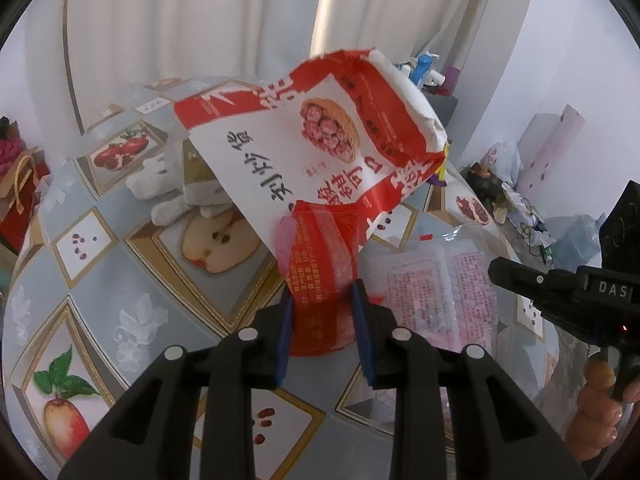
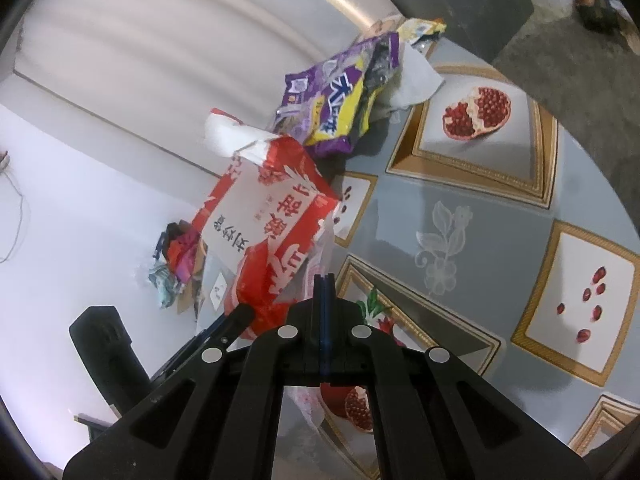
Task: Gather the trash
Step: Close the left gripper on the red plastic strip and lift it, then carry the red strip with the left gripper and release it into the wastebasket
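Table with a grey fruit-print cloth fills most of both views; white curtain hangs behind it.

Red-and-white snack bag is lifted off the table, held up by its lower red end. Left gripper is clamped on that end, blue pads pressing either side. In the right wrist view the same bag sits left of centre, above the table edge.

Clear plastic wrapper with pink print lies flat on the cloth, just right of the held bag. Purple-and-yellow snack bag is at the far table edge, touching crumpled white paper.

White glove lies on the cloth behind the red bag.

Right gripper: jaws fully together, nothing visibly between them. It's just beside the red bag; contact unclear.
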Demonstrator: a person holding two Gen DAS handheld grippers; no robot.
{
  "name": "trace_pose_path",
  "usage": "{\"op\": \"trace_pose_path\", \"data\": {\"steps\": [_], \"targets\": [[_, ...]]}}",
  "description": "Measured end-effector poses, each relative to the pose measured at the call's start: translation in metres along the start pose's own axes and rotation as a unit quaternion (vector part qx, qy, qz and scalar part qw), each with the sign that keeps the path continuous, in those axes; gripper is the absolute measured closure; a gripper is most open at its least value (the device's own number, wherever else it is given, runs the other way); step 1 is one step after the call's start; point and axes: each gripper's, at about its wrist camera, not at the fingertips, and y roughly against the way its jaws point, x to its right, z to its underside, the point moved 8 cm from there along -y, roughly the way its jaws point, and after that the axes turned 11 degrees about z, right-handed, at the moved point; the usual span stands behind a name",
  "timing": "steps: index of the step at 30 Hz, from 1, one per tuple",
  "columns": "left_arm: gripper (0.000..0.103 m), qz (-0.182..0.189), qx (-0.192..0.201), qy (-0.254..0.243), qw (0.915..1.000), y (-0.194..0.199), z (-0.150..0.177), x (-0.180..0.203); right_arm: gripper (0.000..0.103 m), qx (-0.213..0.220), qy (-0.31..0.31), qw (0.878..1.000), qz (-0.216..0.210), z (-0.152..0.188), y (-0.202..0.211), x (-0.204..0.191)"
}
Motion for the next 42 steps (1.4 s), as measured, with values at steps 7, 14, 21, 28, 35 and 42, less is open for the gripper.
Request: {"op": "trace_pose_path", "data": {"steps": [7, 14, 21, 28, 35, 42], "targets": [[0.076, 0.001, 0.020, -0.005, 0.9998, 0.021, -0.007, 0.008, 0.103, 0.025, 0.001, 1.000, -0.004, -0.007, 0.021, 0.000], [0.076, 0.010, 0.036, -0.020, 0.9991, 0.042, -0.016, 0.027, 0.103, 0.061, -0.003, 0.998, -0.007, -0.014, 0.050, 0.008], [0.076, 0.028, 0.045, -0.049, 0.9974, 0.052, -0.023, 0.065, 0.103, 0.100, -0.020, 0.995, -0.003, -0.016, 0.087, 0.029], [0.076, 0.068, 0.029, -0.091, 0.9930, 0.039, -0.029, 0.126, 0.103, 0.149, -0.058, 0.987, 0.007, -0.020, 0.131, 0.074], [0.076, 0.145, -0.015, -0.143, 0.9790, -0.002, -0.030, 0.222, 0.103, 0.209, -0.109, 0.971, 0.046, -0.025, 0.187, 0.139], [0.076, 0.221, -0.100, -0.194, 0.9506, -0.077, -0.028, 0.337, 0.103, 0.257, -0.187, 0.942, 0.111, -0.028, 0.234, 0.236]]}}
